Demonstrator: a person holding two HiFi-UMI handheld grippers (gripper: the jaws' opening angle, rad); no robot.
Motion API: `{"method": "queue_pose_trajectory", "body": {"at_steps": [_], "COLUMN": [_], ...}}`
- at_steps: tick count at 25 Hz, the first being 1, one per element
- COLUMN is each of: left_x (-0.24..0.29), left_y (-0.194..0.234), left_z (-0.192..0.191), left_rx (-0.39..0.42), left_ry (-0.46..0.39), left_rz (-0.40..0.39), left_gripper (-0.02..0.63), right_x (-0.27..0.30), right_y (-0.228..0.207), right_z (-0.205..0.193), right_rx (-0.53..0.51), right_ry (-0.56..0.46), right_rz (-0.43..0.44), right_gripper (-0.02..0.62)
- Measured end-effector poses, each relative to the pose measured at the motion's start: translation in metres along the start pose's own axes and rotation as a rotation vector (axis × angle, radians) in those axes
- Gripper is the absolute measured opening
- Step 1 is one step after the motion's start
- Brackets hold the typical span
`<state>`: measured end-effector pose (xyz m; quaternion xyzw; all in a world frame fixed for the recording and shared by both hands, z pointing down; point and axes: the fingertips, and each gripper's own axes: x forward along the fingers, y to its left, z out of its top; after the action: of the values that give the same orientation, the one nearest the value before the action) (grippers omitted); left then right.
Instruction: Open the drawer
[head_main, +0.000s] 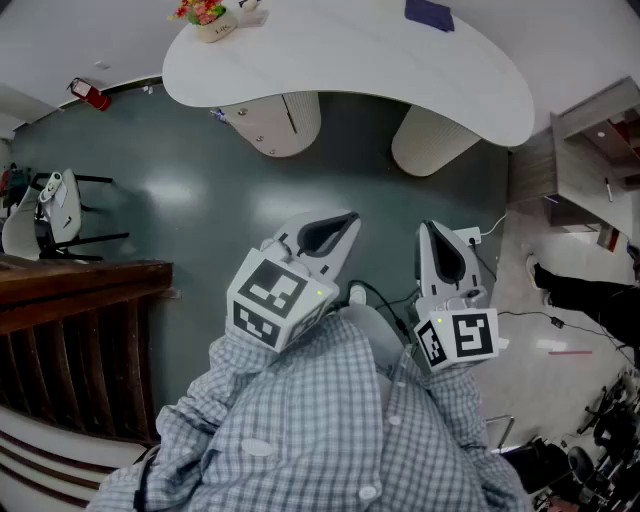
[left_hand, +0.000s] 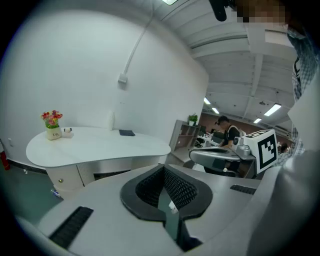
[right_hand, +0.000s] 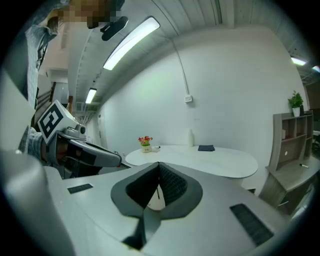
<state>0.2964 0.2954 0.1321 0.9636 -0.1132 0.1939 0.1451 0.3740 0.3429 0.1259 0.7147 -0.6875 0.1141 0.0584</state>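
I hold two clenched, empty tools, left tool (head_main: 345, 222) and right tool (head_main: 430, 232), well apart from the one drawer cabinet (head_main: 268, 122) beneath one white surface (head_main: 350, 50).

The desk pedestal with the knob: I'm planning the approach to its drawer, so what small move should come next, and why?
Probably step toward the white desk, aiming the left gripper at the knobbed pedestal beneath it. Both it and the right gripper sit near the chest, fingers together and empty, with floor separating them from the desk.
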Motion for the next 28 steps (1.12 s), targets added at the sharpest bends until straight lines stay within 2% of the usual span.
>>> {"method": "queue_pose_trajectory", "body": {"at_steps": [11, 17, 24, 28], "left_x": [0.008, 0.008, -0.009, -0.026], "left_y": [0.001, 0.001, 0.013, 0.025], "left_z": [-0.003, -0.002, -0.008, -0.013], "left_rx": [0.012, -0.003, -0.050, -0.086], "left_ry": [0.010, 0.003, -0.017, -0.033], "left_rz": [-0.018, 0.013, 0.125, 0.222], "left_gripper": [0.005, 0.005, 0.005, 0.005], "right_x": [0.004, 0.006, 0.019, 0.024], "right_y": [-0.007, -0.011, -0.007, -0.003], "right_z": [-0.001, -0.003, -0.005, -0.010], "right_rx": [0.008, 0.039, 0.029, 0.030], "right_ry": [0.008, 0.005, 0.016, 0.026], "right_rz": [-0.006, 0.021, 0.101, 0.148], "right_gripper": [0.009, 0.009, 0.009, 0.009]}}
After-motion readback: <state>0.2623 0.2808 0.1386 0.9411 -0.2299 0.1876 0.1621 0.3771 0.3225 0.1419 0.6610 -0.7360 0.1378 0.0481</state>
